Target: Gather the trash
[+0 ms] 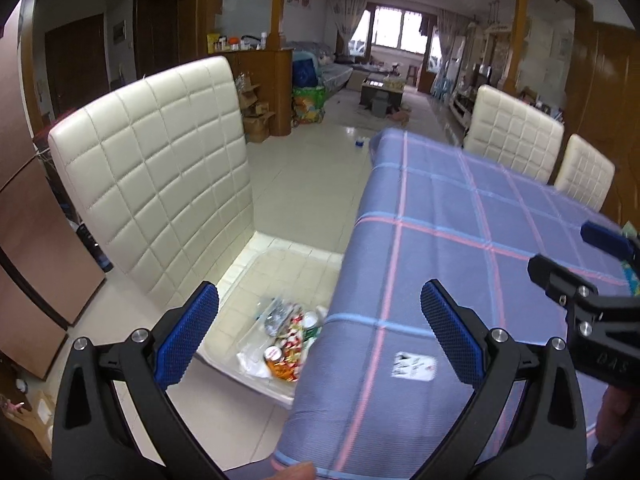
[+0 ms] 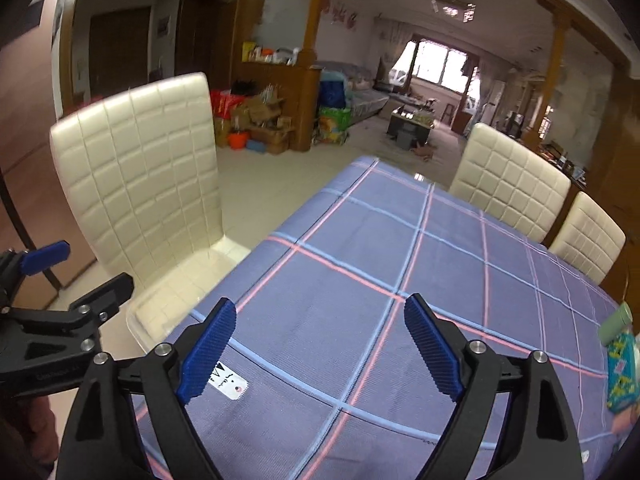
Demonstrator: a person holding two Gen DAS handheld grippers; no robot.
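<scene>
Left wrist view shows both tongs, left gripper (image 1: 320,332) and right gripper (image 2: 320,350), released and empty. Trash (image 1: 288,336) lies in the clear bin (image 1: 240,276) between the left tongs; the next move, I judge, calls for finding remaining litter.

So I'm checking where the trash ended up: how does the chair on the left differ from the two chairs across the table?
The left chair carries a clear tray of cans and wrappers on its seat; the far chairs show only their backs, seats hidden. The left chair stands alone on its side of the checked table; the far chairs stand side by side. All share cream quilted upholstery.
</scene>
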